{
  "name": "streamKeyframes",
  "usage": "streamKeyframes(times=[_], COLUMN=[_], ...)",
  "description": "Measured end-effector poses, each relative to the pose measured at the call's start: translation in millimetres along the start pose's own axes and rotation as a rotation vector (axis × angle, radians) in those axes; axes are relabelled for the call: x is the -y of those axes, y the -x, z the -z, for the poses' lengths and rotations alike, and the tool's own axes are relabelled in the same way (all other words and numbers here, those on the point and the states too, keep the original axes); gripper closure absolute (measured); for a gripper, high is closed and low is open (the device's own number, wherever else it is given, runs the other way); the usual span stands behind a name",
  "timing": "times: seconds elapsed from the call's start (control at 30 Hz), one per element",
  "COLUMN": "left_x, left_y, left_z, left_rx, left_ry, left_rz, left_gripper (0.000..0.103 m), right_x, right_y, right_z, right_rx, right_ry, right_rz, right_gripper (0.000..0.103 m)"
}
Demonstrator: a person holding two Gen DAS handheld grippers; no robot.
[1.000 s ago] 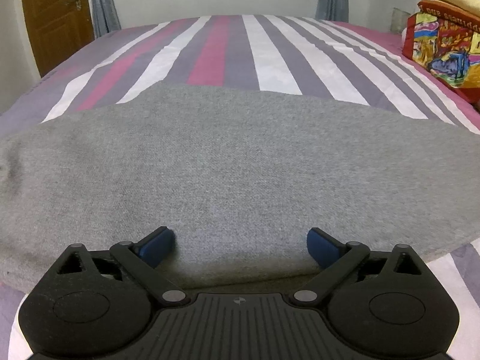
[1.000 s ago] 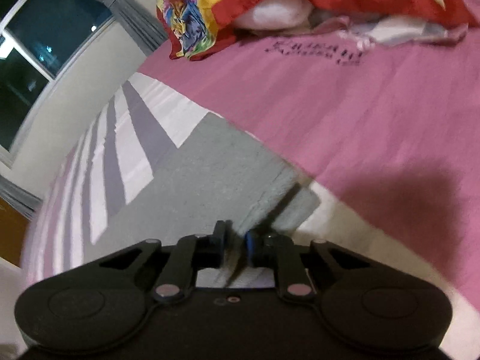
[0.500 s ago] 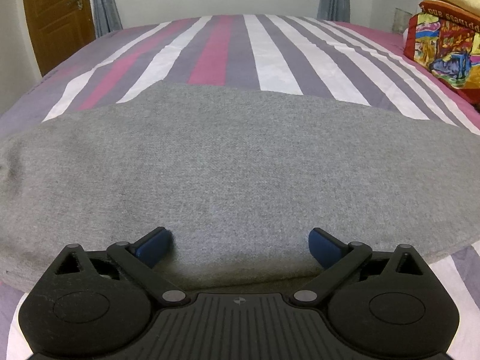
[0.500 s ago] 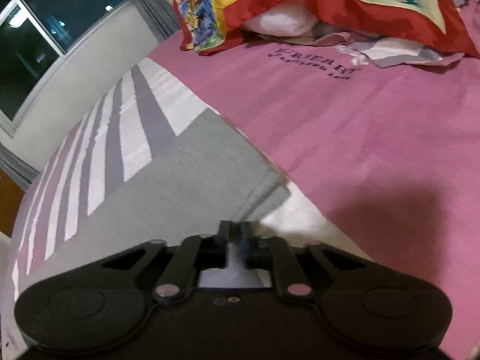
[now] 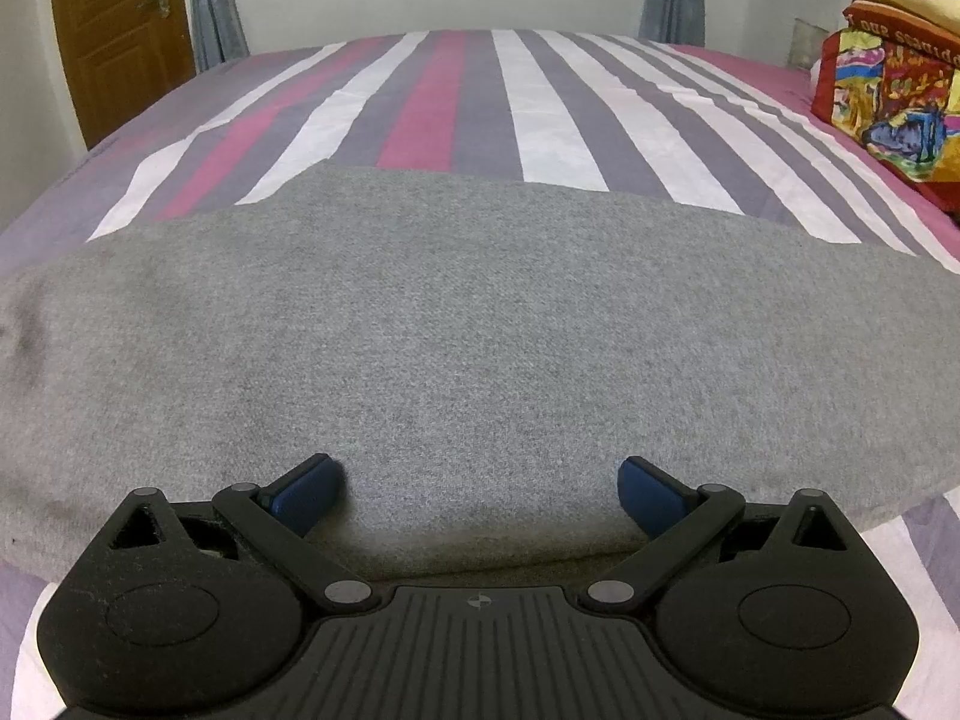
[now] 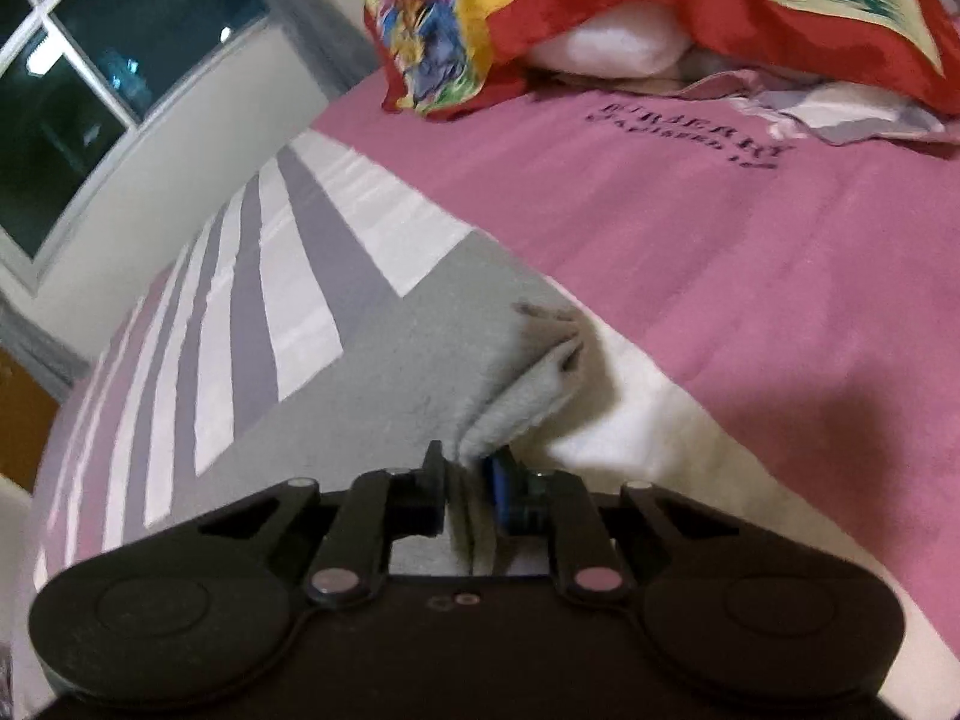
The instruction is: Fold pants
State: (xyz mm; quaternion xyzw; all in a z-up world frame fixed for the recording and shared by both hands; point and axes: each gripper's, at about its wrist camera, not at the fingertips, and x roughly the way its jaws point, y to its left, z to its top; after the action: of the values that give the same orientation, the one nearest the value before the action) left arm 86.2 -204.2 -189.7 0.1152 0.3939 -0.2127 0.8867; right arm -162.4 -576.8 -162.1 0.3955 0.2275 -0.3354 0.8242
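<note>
Pants lie flat in one long band, cross-fold undone: my left gripper spread over them, my right gripper pinching one end.

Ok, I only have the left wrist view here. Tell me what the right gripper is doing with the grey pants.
Observer: The right gripper has its jaws shut on an end of the grey pants, pinching a bunched fold of cloth.
Operator: Say whether that end is off the bed.
Observer: The pinched fold rises from the striped bedsheet up into the jaws; the rest of the pants lies flat.
Operator: Give me what lies beyond it.
Observer: A plain pink stretch of sheet with dark printed lettering, then the colourful folded blanket with a white pillow under it.
</note>
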Motion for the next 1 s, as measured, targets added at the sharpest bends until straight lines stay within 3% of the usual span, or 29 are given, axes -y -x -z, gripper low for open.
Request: streamKeyframes(times=[0.2, 0.27, 0.37, 0.57, 0.67, 0.8, 0.93, 1.0], left_x=[-1, 0, 0, 19, 40, 60, 61, 62], left_y=[9, 10, 12, 13, 5, -9, -6, -5], left_z=[3, 4, -1, -26, -33, -22, -25, -24], left_rx=[0.018, 0.018, 0.007, 0.009, -0.011, -0.024, -0.041, -0.037], left_ry=[0.024, 0.021, 0.023, 0.044, 0.011, -0.077, -0.062, -0.074], left_rz=[0.010, 0.008, 0.007, 0.078, 0.094, 0.041, 0.036, 0.034], left_gripper=[0.011, 0.011, 0.011, 0.011, 0.011, 0.010, 0.010, 0.010], right_x=[-17, -7, 20, 26, 24, 20, 16, 4], right_y=[60, 49, 14, 19, 10, 7, 16, 17], right_z=[-11, -4, 6, 4, 7, 14, 11, 10], right_rx=[0.207, 0.160, -0.005, 0.025, -0.008, 0.007, 0.040, 0.066], right_ry=[0.118, 0.140, 0.054, -0.061, -0.059, 0.001, -0.044, 0.036], right_rz=[-0.097, -0.031, 0.042, -0.021, -0.006, 0.043, 0.008, 0.028], right_gripper=[0.095, 0.095, 0.091, 0.070, 0.075, 0.087, 0.093, 0.093])
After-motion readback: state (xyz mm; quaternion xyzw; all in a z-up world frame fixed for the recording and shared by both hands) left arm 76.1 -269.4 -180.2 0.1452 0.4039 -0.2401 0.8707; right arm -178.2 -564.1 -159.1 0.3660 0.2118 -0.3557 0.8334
